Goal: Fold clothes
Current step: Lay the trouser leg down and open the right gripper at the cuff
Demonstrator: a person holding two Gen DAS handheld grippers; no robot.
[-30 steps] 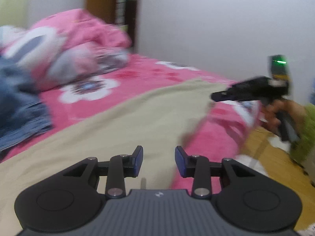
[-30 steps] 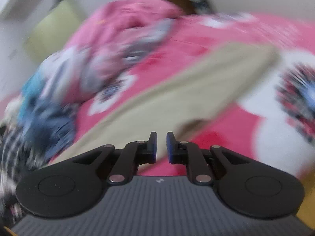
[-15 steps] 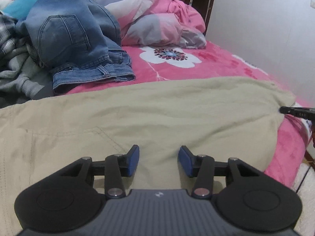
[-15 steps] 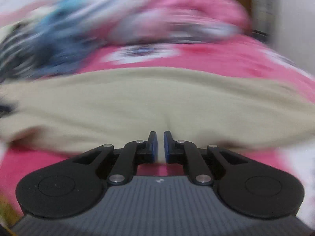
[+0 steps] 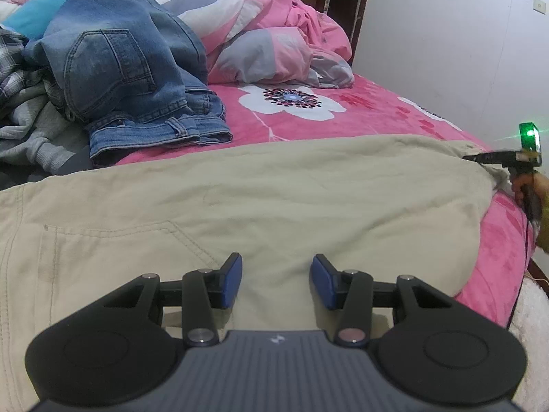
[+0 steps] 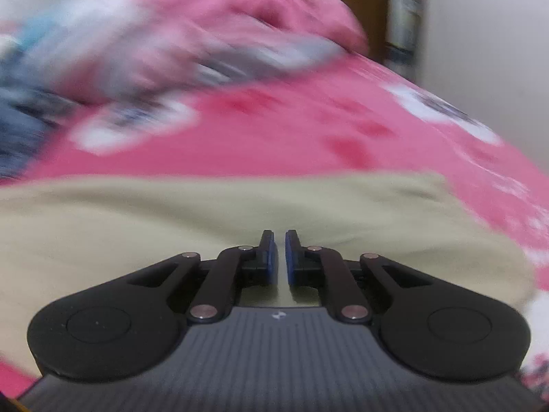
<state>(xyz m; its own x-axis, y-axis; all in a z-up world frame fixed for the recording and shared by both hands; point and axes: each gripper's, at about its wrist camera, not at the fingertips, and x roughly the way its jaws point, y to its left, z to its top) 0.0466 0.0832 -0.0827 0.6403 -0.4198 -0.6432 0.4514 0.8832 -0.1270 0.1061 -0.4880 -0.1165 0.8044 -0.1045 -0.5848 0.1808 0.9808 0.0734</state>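
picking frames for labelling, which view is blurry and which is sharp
Left wrist view: sharp, blue denim jeans and beige cotton trousers crisp, edges bent by fisheye. Right wrist view: motion-smeared pink floral bedding; only the right gripper stays sharp.

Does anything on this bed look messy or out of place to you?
Yes. The beige trousers lie spread flat, but behind them a pair of jeans is heaped in a crumpled pile with grey and checked clothes, and a pink duvet is bunched up at the head of the bed. Nothing looks damaged or spilled.
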